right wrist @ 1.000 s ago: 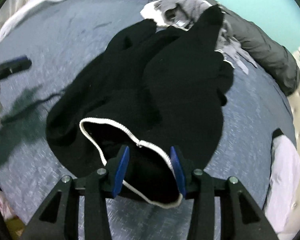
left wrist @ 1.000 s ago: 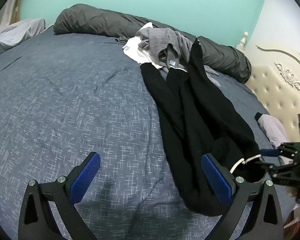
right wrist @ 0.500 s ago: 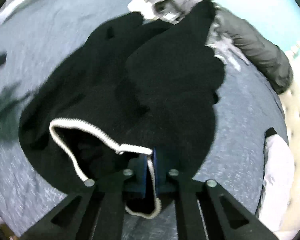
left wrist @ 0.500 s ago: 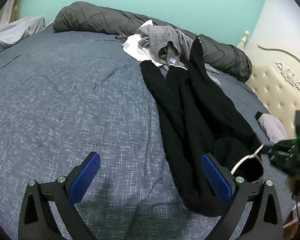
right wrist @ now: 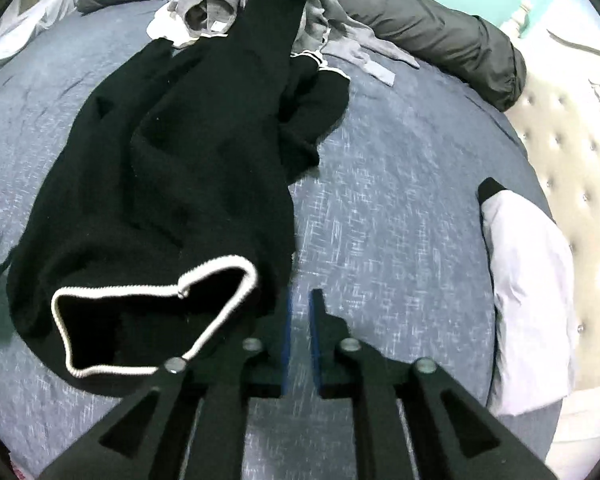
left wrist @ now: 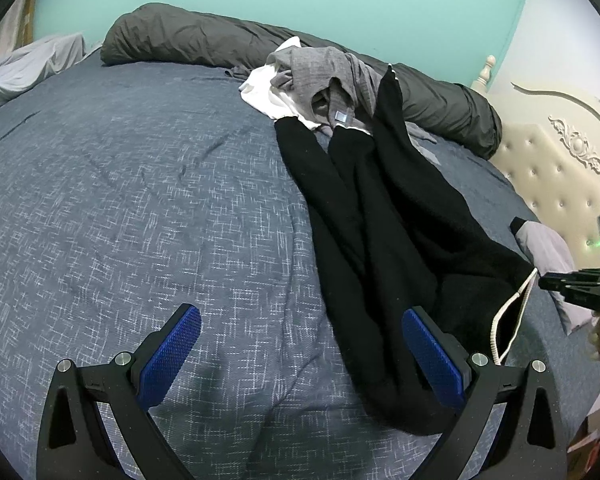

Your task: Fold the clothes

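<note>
Clothes lie on a big bed with a speckled blue-grey cover [left wrist: 140, 208]. A long black knit garment with white trim [left wrist: 380, 216] stretches from the pile at the far edge of the bed down toward the near edge. Its open end with the white edge [right wrist: 156, 292] lies just beside the right gripper [right wrist: 300, 336]. That gripper's blue pads sit close together with a thin gap, and the blue cover shows through the gap. The left gripper [left wrist: 300, 360] is spread wide over the bed, with one blue pad beside the black garment. A grey top and a white cloth [left wrist: 320, 76] sit bunched at the far edge. A folded white piece [right wrist: 528, 280] lies near the bed's right edge.
</note>
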`<state>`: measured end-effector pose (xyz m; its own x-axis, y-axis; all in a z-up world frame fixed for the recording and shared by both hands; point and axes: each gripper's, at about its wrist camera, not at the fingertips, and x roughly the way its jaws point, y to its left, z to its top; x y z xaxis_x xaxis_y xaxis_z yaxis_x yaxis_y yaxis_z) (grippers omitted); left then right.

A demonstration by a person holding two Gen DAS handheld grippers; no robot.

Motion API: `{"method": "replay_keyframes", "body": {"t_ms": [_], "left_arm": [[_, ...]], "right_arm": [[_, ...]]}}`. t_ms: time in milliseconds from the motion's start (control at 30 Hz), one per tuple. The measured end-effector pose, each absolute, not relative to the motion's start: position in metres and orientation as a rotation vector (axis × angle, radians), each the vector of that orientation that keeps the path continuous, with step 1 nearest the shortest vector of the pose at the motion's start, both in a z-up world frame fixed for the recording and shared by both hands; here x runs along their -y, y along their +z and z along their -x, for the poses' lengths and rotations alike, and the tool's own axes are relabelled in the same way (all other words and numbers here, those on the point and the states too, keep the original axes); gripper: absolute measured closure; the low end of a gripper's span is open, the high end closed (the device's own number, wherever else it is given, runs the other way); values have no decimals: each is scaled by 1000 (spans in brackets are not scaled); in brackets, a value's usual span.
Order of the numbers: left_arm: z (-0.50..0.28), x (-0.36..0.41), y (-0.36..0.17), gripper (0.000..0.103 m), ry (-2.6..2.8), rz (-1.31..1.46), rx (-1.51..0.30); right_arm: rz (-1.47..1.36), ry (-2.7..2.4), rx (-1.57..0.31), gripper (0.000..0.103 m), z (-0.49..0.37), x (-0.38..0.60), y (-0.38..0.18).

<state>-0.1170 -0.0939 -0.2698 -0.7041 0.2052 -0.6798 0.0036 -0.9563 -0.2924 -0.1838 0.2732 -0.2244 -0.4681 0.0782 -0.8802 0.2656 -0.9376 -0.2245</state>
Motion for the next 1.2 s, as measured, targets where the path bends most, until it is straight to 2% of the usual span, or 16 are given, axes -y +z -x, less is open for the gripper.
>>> {"method": "replay_keyframes", "body": {"t_ms": [67, 167, 233, 367, 433, 500, 567, 667, 800, 900, 1033, 1200], "left_arm": [[117, 94, -270, 0, 2771, 1159, 416], [117, 93, -270, 0, 2770, 1162, 411], [116, 92, -270, 0, 2770, 1163, 407], [115, 90, -270, 0, 2765, 1165, 400], [115, 90, -270, 0, 2761, 1163, 401], [116, 89, -270, 0, 2756, 1159, 403], [117, 88, -269, 0, 2750, 1154, 399], [120, 82, -268, 0, 2734, 1146, 381], [122, 69, -268, 0, 2707, 1136, 353], [126, 56, -268, 0, 2687, 1124, 318], [135, 34, -268, 0, 2646, 1121, 265], [147, 6, -268, 0, 2593, 1116, 201]], "right_arm": [[-1508, -2559, -387, 79, 177, -278, -214], [-1451, -2517, -170, 79, 167, -279, -204], [-1460, -2477, -141, 78, 163, -269, -206], [-1515, -2454, -107, 68, 163, -259, -222], [-1545, -2482, -48, 68, 167, -264, -231], [-1567, -2524, 77, 68, 164, -276, -236], [-1578, -2563, 233, 60, 159, -292, -241], [-1550, -2597, 425, 58, 147, -309, -250], [-1484, -2639, 596, 57, 125, -320, -263], [-1434, -2651, 716, 49, 113, -326, -274], [-1385, -2667, 781, 49, 107, -328, -288], [-1364, -2677, 724, 48, 106, -322, -302]]}}
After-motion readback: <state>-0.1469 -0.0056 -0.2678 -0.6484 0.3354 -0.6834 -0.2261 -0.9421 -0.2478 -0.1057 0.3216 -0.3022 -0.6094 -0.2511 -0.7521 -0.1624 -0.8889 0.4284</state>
